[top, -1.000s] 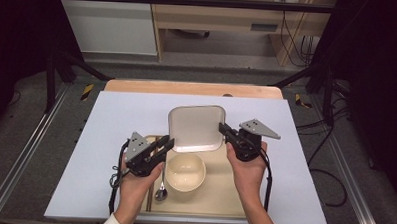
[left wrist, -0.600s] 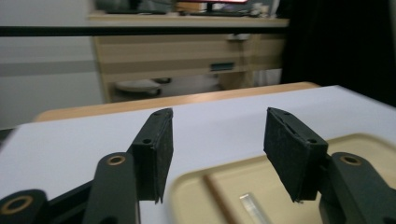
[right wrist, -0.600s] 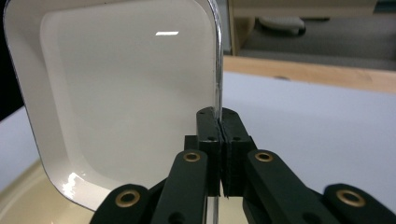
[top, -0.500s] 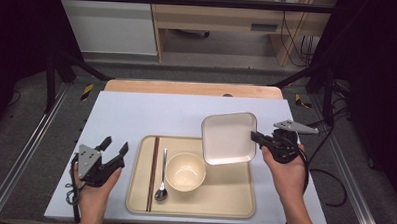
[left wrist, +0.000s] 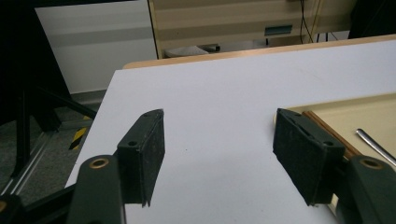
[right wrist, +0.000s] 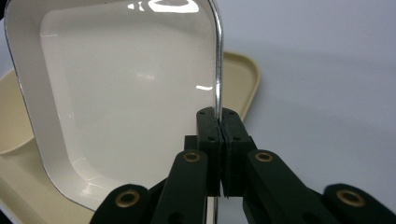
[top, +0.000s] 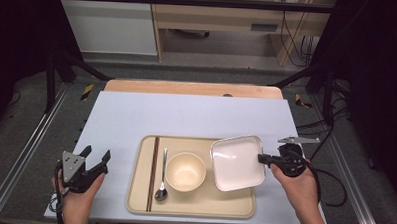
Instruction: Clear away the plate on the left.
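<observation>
A white square plate (top: 237,163) (right wrist: 126,93) sits tilted over the right end of the beige tray (top: 138,200) (right wrist: 243,74); I cannot tell if it rests there. My right gripper (top: 261,157) (right wrist: 218,116) is shut on the plate's right rim. On the tray lie a cream bowl (top: 185,170), a spoon (top: 162,178) and brown chopsticks (top: 152,173). My left gripper (top: 97,154) (left wrist: 217,135) hovers over the white tabletop left of the tray. Its jaws have just been opening and nothing is between them.
The white mat (top: 186,116) covers a wooden table (top: 192,88) with metal rails on both sides. The left gripper view shows the tray's corner (left wrist: 373,112) with the chopsticks (left wrist: 322,126) and the spoon handle (left wrist: 373,144) at its right.
The left gripper left the tray for the table's front left and opened. The right gripper carried the plate from behind the bowl to the right, then lowered it over the tray's right end.
</observation>
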